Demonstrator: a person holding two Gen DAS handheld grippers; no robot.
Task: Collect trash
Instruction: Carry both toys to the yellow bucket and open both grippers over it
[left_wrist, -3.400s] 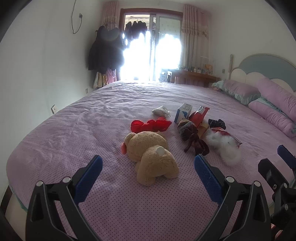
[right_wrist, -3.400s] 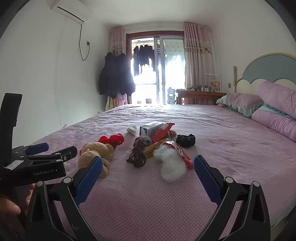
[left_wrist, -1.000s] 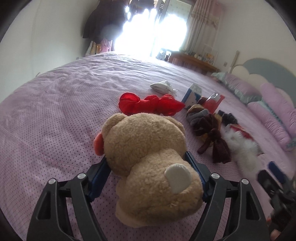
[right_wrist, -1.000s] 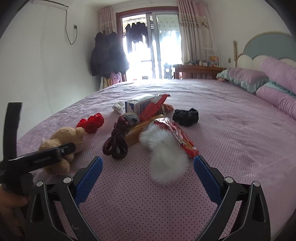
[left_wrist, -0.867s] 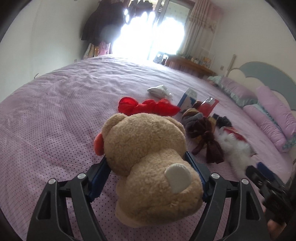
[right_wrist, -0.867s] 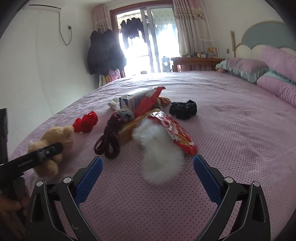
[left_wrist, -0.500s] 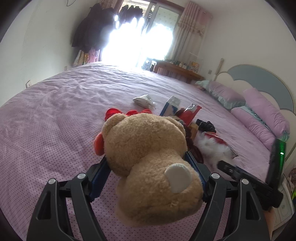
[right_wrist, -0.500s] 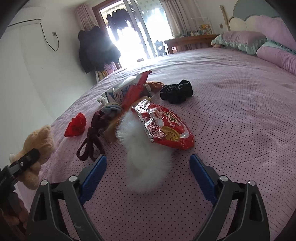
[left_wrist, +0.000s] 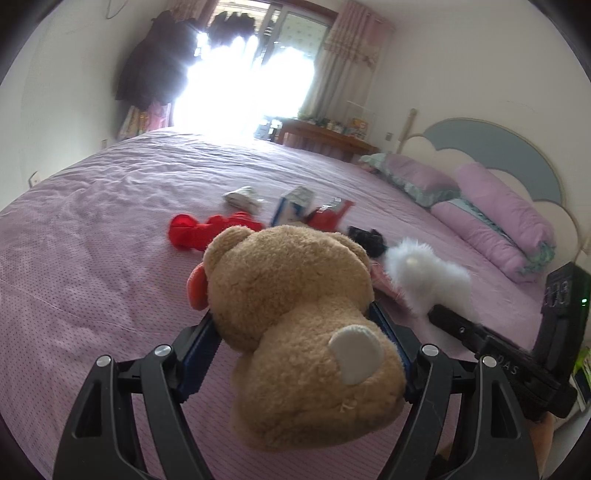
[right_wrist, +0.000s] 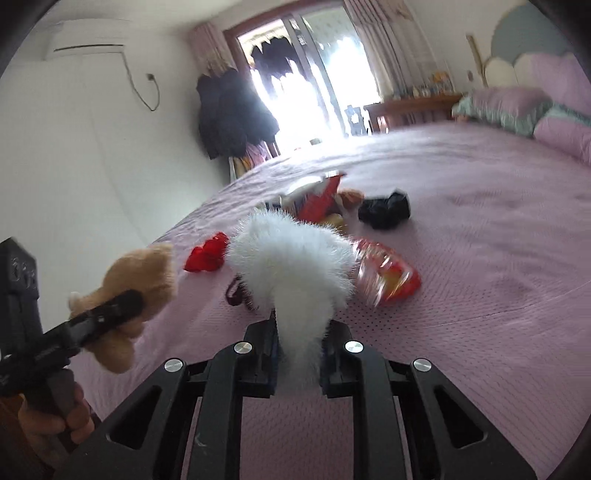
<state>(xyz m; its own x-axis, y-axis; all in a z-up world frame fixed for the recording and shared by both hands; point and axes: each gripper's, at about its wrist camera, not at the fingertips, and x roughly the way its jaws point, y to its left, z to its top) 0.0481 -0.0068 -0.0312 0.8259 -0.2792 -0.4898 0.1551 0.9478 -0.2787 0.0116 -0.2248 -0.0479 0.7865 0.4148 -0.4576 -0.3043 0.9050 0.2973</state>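
Note:
My left gripper (left_wrist: 295, 343) is shut on a tan teddy bear (left_wrist: 299, 317) and holds it above the purple bed; the bear also shows at the left of the right wrist view (right_wrist: 136, 284). My right gripper (right_wrist: 298, 352) is shut on a white fluffy toy (right_wrist: 295, 254), which also shows in the left wrist view (left_wrist: 424, 273). A red snack bag (right_wrist: 388, 275) lies just right of the white toy. A milk carton (left_wrist: 293, 206), a red wrapper (left_wrist: 328, 218) and a crumpled white wrapper (left_wrist: 242, 195) lie further back.
A red cloth (left_wrist: 207, 230), a black cloth (right_wrist: 386, 210) and dark brown fabric (right_wrist: 236, 291) lie on the bed (left_wrist: 92, 258). Purple pillows (left_wrist: 495, 221) line the headboard at the right. A wall with hung coats (right_wrist: 232, 114) stands behind.
My right gripper has closed on the white fluffy toy and raised it off the snack bag. My left gripper has lifted the teddy bear higher above the bed.

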